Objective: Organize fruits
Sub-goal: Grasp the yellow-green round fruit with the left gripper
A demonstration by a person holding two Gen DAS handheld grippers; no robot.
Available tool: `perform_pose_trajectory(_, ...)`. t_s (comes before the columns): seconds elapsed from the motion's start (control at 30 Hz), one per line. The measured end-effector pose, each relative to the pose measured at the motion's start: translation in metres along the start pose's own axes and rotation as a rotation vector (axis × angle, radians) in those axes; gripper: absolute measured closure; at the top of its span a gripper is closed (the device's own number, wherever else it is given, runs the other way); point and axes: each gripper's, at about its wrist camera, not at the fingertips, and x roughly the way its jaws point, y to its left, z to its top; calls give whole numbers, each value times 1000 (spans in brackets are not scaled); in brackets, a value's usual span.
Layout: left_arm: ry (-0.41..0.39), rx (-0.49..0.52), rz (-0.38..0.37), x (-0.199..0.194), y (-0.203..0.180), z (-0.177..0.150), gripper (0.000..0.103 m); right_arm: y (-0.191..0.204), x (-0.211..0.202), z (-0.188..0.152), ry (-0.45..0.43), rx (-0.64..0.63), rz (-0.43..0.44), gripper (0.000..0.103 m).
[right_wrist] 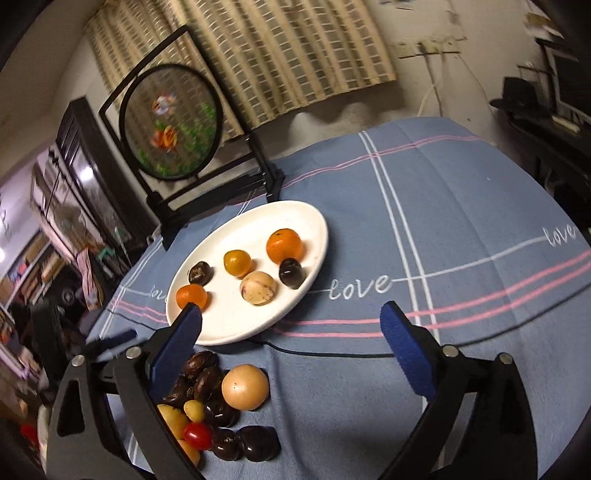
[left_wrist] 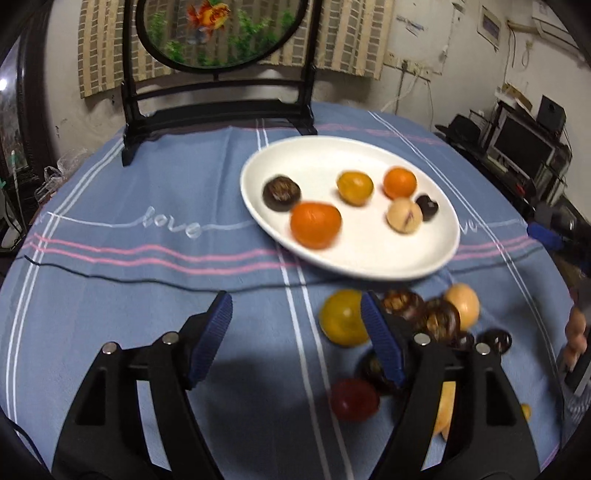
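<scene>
A white oval plate (left_wrist: 369,254) (right_wrist: 236,321) lies on the blue cloth and holds several fruits: two orange tangerines (left_wrist: 316,225) (right_wrist: 285,246), a yellow fruit (left_wrist: 354,187), a beige one (right_wrist: 258,287) and dark nuts (left_wrist: 281,193). In front of the plate lies a loose pile with a yellow fruit (left_wrist: 343,321), a beige ball (right_wrist: 245,386), a red tomato (right_wrist: 198,435) and several dark nuts (right_wrist: 207,373). My left gripper (left_wrist: 295,301) is open over bare cloth, its right finger against the pile. My right gripper (right_wrist: 290,310) is open, the pile beside its left finger.
A round goldfish screen on a black stand (left_wrist: 218,33) (right_wrist: 173,122) rises behind the plate. A thin black cable (right_wrist: 332,354) crosses the cloth near the plate's front rim. A hand (left_wrist: 576,332) shows at the right edge. Shelves and clutter surround the table.
</scene>
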Motion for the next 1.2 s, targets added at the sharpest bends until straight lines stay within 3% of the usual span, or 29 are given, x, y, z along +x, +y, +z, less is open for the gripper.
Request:
perform_pose_trajectory(0.17,10,47,-17,6,-14,-3,29,-3,5,-1,30,23,10,5)
perform_pose_trajectory(0.37,19,112,29,19,-27,-7,28,0,6,-1,48,11,15,5)
perform_pose_trajectory(0.43,39,111,44,26,-23,-7,24,-1,5,-1,48,13,13,5)
perform_pose_trajectory(0.6,39,51,109,25,1,-5,24,-1,2,-1,39,12,13,5)
perform_pose_trajectory(0.77,39,-14,90,25,20,-3,30,-1,-2,-1,23,7,22,5)
perform_pose_trajectory(0.83,64,7,69,31,16,-5,46,0,-2,-1,24,7,26,5)
perform_pose_trajectory(0.9,97,26,74,36,11,-9,53,0,-1,-1,25,5,28,5)
perform_pose_trajectory(1.07,97,41,73,29,8,-17,55,2,-1,-2,24,-3,35,5)
perform_pose_trajectory(1.13,90,44,69,27,8,-19,63,4,1,-4,29,-13,36,5)
perform_pose_trajectory(1.2,89,46,70,28,8,-19,63,9,5,-6,48,-29,44,5)
